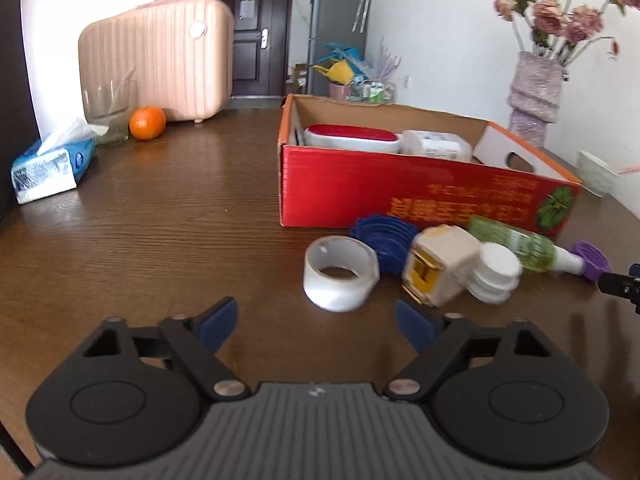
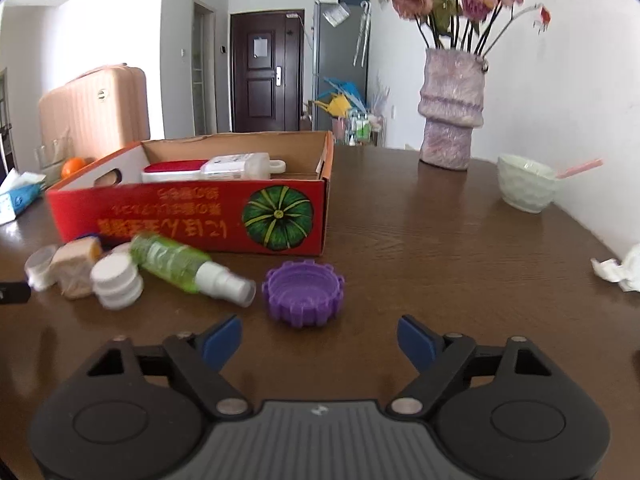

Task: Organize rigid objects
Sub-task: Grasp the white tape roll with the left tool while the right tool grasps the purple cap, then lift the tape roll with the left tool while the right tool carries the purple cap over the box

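Two items, a red-topped case [image 1: 352, 138] and a white bottle [image 1: 436, 145], lie in the red box [image 1: 400, 196]. Six loose items, from tape [image 1: 340, 274] to purple cap [image 2: 303, 288], remain on the table [image 1: 160, 232] near it. Both the left gripper [image 1: 316, 322] and the right gripper [image 2: 319, 340] are held apart, empty.

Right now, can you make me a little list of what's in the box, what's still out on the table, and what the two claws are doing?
box: red cardboard box, open top
in box: red-topped white case; clear bottle
still out, in front of box: tape roll, blue ridged lid, beige block, white discs, green spray bottle on its side, purple ridged lid
left claw: open, empty, tape roll just ahead
right claw: open, empty, purple ridged lid just ahead
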`<move>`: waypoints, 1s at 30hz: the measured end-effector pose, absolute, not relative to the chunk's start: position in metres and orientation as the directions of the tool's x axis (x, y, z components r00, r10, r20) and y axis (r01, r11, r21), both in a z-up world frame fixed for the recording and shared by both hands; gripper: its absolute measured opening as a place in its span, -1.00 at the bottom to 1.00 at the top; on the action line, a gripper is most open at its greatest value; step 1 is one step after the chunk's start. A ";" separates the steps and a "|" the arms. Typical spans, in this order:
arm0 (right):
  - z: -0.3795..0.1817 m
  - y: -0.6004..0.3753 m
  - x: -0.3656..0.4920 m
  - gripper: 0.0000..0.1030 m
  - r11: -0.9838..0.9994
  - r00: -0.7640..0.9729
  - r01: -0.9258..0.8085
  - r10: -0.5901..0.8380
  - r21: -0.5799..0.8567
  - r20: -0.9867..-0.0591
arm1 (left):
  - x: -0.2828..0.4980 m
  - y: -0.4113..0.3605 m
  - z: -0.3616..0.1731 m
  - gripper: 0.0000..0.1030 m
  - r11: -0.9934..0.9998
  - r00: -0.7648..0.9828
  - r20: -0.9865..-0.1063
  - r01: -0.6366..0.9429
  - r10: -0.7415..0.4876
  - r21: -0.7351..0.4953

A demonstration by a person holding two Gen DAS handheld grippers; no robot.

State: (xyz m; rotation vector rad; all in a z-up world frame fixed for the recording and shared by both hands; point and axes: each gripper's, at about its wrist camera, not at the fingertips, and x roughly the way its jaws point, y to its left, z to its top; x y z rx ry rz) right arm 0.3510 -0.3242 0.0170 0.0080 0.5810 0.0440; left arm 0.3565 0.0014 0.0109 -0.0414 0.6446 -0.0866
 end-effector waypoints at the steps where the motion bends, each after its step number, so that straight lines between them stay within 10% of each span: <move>1: 0.017 -0.324 0.358 0.48 0.999 0.833 -0.042 0.045 0.019 -0.552 | 0.363 0.003 0.010 0.50 0.994 0.787 -0.608 0.067 -0.103 -0.081; 12: 0.010 -0.321 0.390 0.04 0.997 0.806 -0.079 0.068 0.006 -0.588 | 0.383 -0.003 0.009 -0.10 0.980 0.786 -0.585 0.158 -0.201 -0.124; 30: 0.028 -0.323 0.281 0.04 0.993 0.822 -0.114 0.079 -0.027 -0.563 | 0.281 0.006 0.036 -0.13 0.991 0.832 -0.539 0.107 -0.134 -0.081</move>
